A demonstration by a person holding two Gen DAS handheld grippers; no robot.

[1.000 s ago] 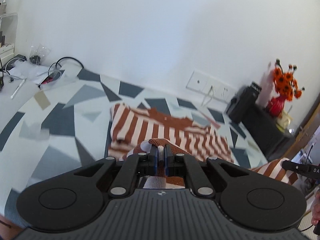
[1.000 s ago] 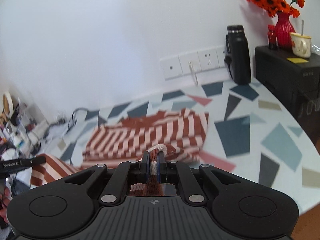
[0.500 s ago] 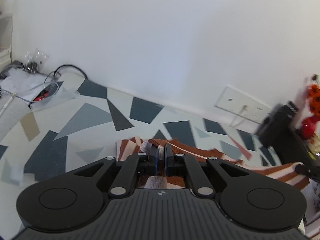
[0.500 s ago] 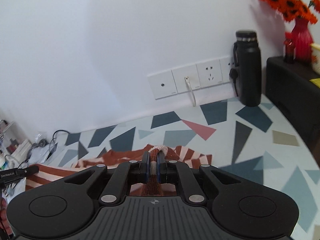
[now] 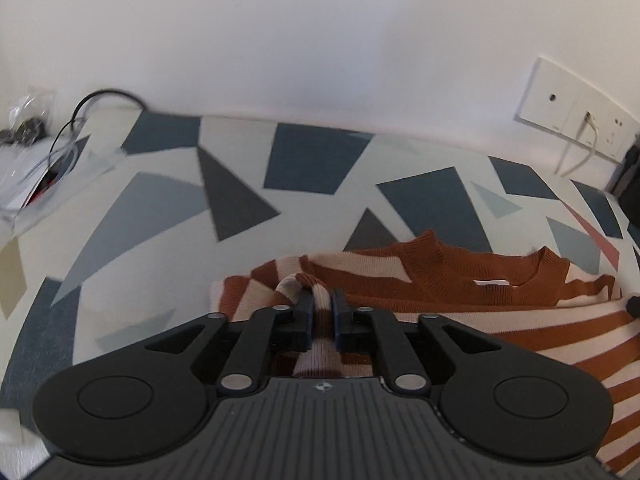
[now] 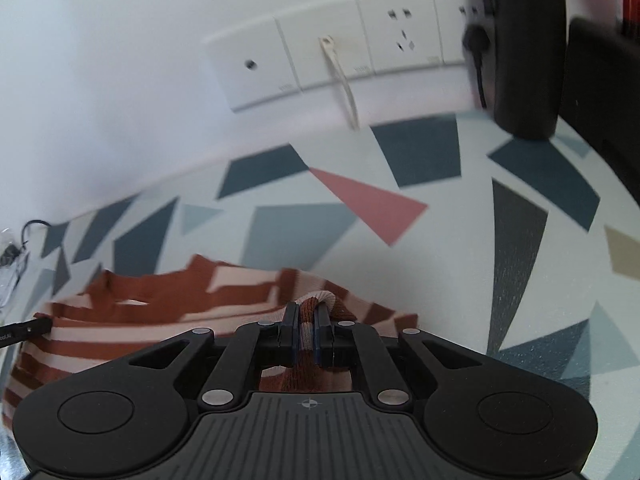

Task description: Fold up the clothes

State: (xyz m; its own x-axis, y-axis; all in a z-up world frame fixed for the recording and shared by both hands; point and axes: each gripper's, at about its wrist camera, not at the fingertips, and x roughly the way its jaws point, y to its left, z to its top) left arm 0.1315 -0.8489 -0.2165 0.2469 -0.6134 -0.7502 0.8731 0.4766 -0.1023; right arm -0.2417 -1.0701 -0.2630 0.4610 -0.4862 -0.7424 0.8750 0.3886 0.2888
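A rust-and-cream striped knit sweater (image 5: 480, 280) lies on the table with its collar toward the wall. My left gripper (image 5: 322, 300) is shut on a pinched fold of the sweater at its left edge. My right gripper (image 6: 306, 316) is shut on a fold of the same sweater (image 6: 160, 300) at its right edge. Both hold the carried cloth low over the collar end. The tip of the other gripper shows at each view's edge.
The table (image 5: 160, 208) has a grey, blue and pink geometric cover. A wall socket strip (image 6: 340, 52) with a white cable sits behind. A black bottle (image 6: 524, 48) stands at the back right. Cables and plastic bags (image 5: 36, 152) lie at the far left.
Both grippers have carried the pinched sweater edge forward over the sweater toward the wall and lower. The collar end is now right in front of them.
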